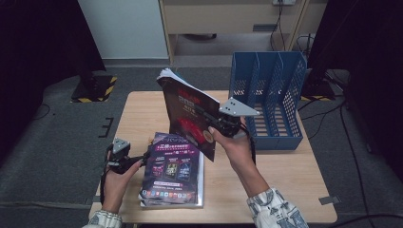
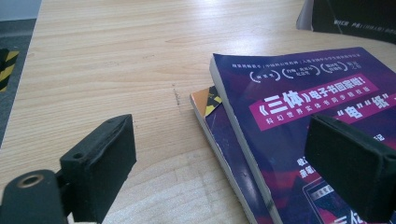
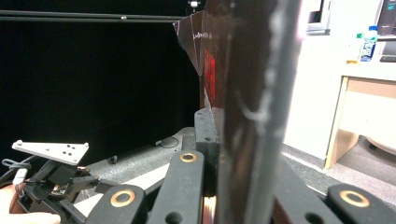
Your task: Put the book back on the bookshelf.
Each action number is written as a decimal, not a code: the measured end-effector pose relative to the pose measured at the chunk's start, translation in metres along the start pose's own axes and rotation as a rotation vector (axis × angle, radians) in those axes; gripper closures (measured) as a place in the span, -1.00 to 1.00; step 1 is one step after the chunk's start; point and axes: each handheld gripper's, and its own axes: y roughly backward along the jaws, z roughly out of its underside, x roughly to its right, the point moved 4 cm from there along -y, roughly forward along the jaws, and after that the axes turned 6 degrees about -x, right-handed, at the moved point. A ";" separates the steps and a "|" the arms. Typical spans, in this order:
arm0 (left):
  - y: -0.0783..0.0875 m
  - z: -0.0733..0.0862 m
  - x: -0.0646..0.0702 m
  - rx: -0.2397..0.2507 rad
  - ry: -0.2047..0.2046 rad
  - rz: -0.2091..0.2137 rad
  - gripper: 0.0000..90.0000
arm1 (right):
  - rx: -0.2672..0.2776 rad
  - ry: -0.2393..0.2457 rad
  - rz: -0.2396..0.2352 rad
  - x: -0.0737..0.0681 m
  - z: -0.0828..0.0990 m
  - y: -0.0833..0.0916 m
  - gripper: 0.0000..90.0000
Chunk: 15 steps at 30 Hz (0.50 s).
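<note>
Your right gripper (image 1: 223, 124) clamps the dark red-covered magazine (image 1: 187, 111) upright above the wooden table (image 1: 285, 166); swing it spine-first into the blue slotted file rack (image 1: 268, 95). Left gripper (image 1: 124, 159) hangs open beside the purple stack (image 1: 173, 171).

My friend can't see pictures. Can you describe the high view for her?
A person's right gripper holds a dark magazine upright above a wooden table. The left gripper, fingers open, sits beside a stack of purple books. A blue file rack stands behind.
</note>
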 end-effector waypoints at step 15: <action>-0.002 0.001 0.001 -0.010 -0.014 -0.017 -0.81 | 0.028 -0.004 0.017 0.005 -0.009 0.011 0.93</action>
